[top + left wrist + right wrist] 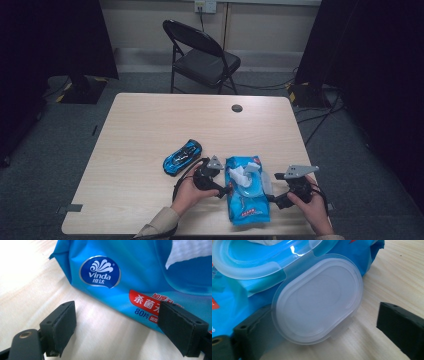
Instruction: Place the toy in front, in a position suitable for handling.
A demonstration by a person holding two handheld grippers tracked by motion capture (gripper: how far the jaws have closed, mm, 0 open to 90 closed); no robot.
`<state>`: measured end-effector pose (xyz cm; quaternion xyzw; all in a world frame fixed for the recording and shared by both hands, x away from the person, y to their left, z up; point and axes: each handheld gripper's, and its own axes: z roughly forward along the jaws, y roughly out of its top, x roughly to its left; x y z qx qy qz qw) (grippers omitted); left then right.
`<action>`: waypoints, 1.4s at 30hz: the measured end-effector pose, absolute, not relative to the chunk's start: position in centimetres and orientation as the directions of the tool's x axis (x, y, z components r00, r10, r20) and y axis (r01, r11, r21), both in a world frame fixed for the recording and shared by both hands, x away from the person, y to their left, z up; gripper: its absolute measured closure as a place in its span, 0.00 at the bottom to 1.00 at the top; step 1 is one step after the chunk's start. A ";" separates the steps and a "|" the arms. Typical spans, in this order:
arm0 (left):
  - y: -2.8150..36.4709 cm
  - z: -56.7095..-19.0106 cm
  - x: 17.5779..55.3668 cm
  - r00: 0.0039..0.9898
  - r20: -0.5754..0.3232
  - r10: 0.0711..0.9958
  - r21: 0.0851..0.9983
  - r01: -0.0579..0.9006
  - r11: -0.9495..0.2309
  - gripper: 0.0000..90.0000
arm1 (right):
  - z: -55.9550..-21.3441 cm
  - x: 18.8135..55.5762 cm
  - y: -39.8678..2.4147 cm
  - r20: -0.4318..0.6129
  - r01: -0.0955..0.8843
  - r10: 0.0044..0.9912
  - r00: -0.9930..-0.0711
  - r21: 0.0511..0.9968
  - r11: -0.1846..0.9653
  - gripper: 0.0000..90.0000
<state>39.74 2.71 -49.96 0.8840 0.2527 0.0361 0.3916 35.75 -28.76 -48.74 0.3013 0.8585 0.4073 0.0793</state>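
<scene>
A blue Vinda wet-wipe pack (247,200) lies near the table's front edge, its clear flip lid (266,183) swung open to the right and a white wipe (240,175) sticking up. My left gripper (226,191) is at the pack's left edge. In the left gripper view it (117,315) stands open, bare table between the jaws and the pack (130,272) just beyond. My right gripper (274,199) is at the pack's right side. In the right gripper view it (325,320) stands open around the lid (319,300), which overlaps the left jaw; the right jaw is apart from it.
A blue toy car (182,156) lies left of the pack, just beyond my left hand. The wooden table (150,120) has a round cable hole (237,108) at the back. A black folding chair (202,55) stands behind the table.
</scene>
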 end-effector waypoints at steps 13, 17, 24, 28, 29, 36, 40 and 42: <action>2.4 -49.9 40.7 0.873 -0.131 0.470 0.709 0.414 -0.571 0.24 | -48.6 36.5 -29.4 0.104 0.452 0.594 -0.798 0.754 0.475 0.11; 3.0 -49.8 39.6 0.880 -0.136 0.454 0.703 0.409 -0.581 0.24 | -48.3 35.5 -29.6 0.094 0.448 0.602 -0.793 0.760 0.471 0.16; 4.4 -49.4 37.7 0.887 -0.153 0.436 0.690 0.412 -0.595 0.22 | -48.2 33.6 -30.8 0.109 0.464 0.607 -0.787 0.754 0.465 0.15; 4.6 -49.2 37.0 0.890 -0.156 0.429 0.696 0.407 -0.591 0.22 | -47.9 32.6 -30.7 0.113 0.459 0.594 -0.797 0.753 0.472 0.15; 4.5 -49.2 36.9 0.893 -0.158 0.422 0.696 0.403 -0.594 0.23 | -47.8 32.4 -30.5 0.111 0.455 0.587 -0.802 0.750 0.480 0.15; 3.4 -49.6 35.8 0.908 -0.165 0.386 0.694 0.385 -0.608 0.25 | -47.4 32.6 -29.3 0.112 0.443 0.572 -0.813 0.756 0.482 0.14; 2.6 -49.7 36.0 0.909 -0.149 0.388 0.697 0.375 -0.611 0.24 | -47.5 33.0 -29.4 0.129 0.456 0.588 -0.799 0.767 0.451 0.14; 2.2 -49.7 36.1 0.911 -0.140 0.388 0.701 0.368 -0.611 0.24 | -47.5 33.2 -29.3 0.125 0.458 0.594 -0.795 0.766 0.451 0.13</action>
